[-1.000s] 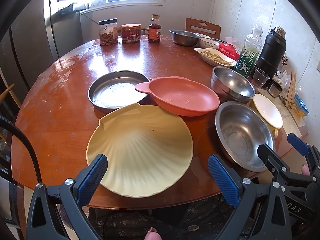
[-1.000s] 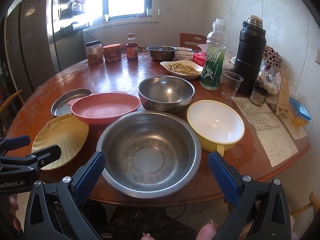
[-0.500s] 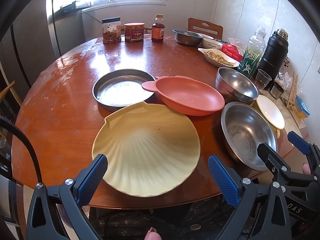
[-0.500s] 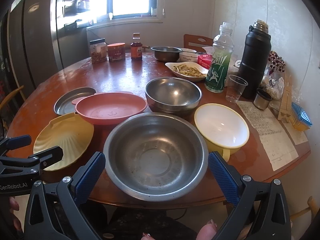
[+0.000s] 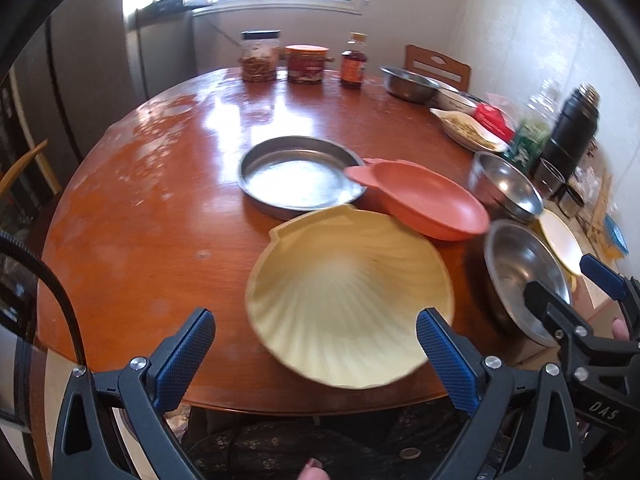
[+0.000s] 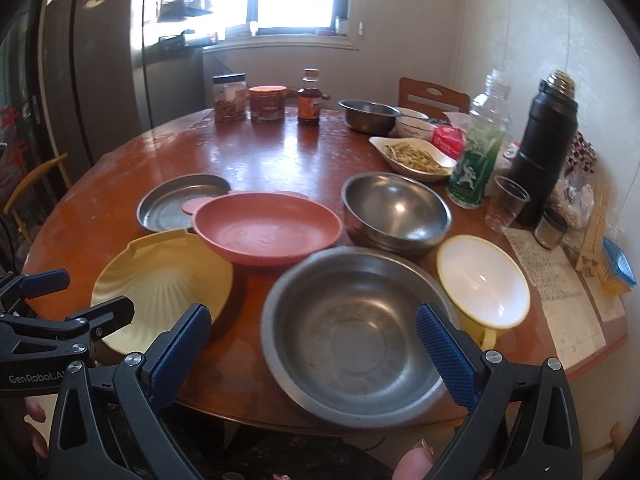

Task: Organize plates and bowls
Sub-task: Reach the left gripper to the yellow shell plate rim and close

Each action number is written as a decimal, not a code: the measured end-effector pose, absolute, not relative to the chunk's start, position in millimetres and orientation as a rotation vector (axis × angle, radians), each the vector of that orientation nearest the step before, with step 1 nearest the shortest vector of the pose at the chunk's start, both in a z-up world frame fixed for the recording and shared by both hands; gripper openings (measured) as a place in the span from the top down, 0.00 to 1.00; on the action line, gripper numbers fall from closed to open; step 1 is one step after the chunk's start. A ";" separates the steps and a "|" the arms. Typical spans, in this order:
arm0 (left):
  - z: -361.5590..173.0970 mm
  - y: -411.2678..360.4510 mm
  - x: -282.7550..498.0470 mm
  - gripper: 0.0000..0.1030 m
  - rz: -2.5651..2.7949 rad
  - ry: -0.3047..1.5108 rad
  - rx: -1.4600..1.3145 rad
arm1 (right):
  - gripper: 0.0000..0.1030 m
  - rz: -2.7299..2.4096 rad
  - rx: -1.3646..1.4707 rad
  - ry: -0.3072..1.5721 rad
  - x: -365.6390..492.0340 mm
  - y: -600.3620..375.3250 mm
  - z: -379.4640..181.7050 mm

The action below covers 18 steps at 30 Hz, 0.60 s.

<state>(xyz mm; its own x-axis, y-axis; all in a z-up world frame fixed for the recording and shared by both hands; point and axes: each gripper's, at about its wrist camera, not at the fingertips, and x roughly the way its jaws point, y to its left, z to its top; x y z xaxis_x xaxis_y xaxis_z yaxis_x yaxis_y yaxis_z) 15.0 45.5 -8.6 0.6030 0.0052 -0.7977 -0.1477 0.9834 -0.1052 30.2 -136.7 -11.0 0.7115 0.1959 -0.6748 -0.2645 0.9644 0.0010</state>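
Plates and bowls are spread low in both frames, not yet stacked, so the left gripper [image 5: 316,338] and right gripper [image 6: 314,330] are held wide open, empty, before the yellow shell plate [image 5: 348,300] and big steel bowl [image 6: 356,332].

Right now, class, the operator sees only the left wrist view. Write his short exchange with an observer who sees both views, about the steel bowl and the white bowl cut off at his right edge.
Operator: The big steel bowl is cut off at my right edge. Is anything stacked in it?
Observer: No. The right wrist view shows the whole inside of the large steel bowl, and nothing is stacked in it.
Operator: And the white bowl beyond it, what lies on its far side?
Observer: A handwritten paper lies flat on the table, just right of the white bowl.
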 end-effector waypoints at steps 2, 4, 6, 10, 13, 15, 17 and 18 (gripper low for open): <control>-12.9 61.3 16.8 0.01 0.117 0.939 -0.187 | 0.01 0.300 -0.109 0.759 35.3 -127.4 -7.4; -18.2 76.8 19.4 0.01 0.148 0.963 -0.208 | 0.01 0.340 -0.124 0.796 40.3 -115.6 -4.8; -22.7 89.1 20.8 0.02 0.163 0.986 -0.226 | 0.01 0.399 -0.116 0.844 45.5 -106.8 -5.0; -28.9 106.2 24.3 0.02 0.144 1.012 -0.240 | 0.01 0.481 -0.100 0.909 54.4 -84.3 -7.3; -32.2 112.1 28.3 0.04 0.143 1.025 -0.229 | 0.01 0.519 -0.071 0.959 61.7 -75.0 -12.7; -34.0 113.0 32.2 0.09 0.120 1.037 -0.223 | 0.04 0.510 -0.084 0.966 66.4 -68.1 -15.5; -36.8 113.5 35.0 0.12 0.087 1.051 -0.233 | 0.10 0.507 -0.107 0.966 70.8 -61.3 -17.9; -39.0 113.1 37.1 0.16 0.072 1.063 -0.236 | 0.13 0.509 -0.110 0.973 74.1 -59.0 -19.8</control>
